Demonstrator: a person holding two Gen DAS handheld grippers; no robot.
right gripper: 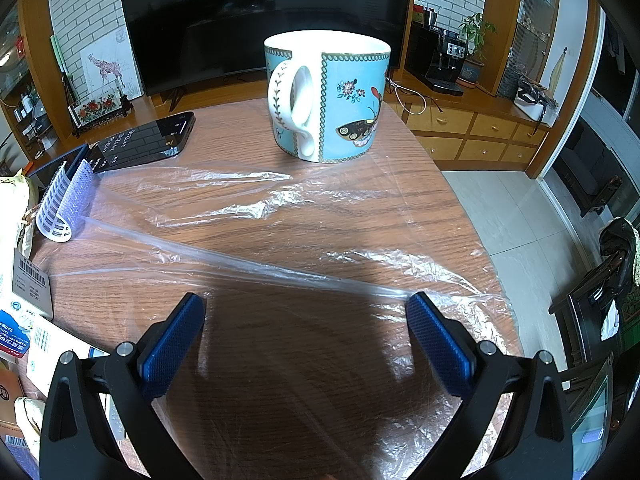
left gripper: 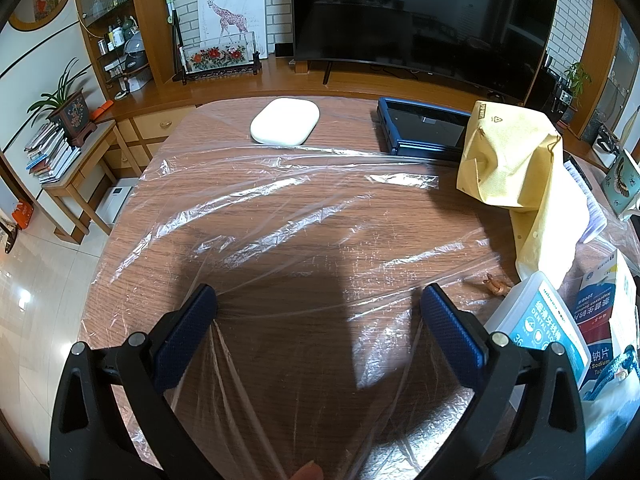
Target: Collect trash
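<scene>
A clear plastic bag (left gripper: 304, 216) lies spread and wrinkled over the round wooden table (left gripper: 240, 120); it also shows in the right wrist view (right gripper: 248, 208). My left gripper (left gripper: 318, 300) is open just above the table, and the plastic film stretches taut across its two fingers. My right gripper (right gripper: 306, 308) is open too, with a taut fold of the film touching its right fingertip (right gripper: 418, 304). A crumpled yellow paper bag (left gripper: 516, 160) and white and blue medicine boxes (left gripper: 560, 328) lie at the table's right in the left wrist view. A small orange scrap (left gripper: 496, 286) lies by the boxes.
A white pad-shaped device (left gripper: 285, 121) and a dark tablet (left gripper: 424, 126) sit at the far side. A blue butterfly mug (right gripper: 328, 96), a black phone (right gripper: 148, 140) and a purple hair roller (right gripper: 66, 200) stand on the table. A TV (left gripper: 420, 12) is behind.
</scene>
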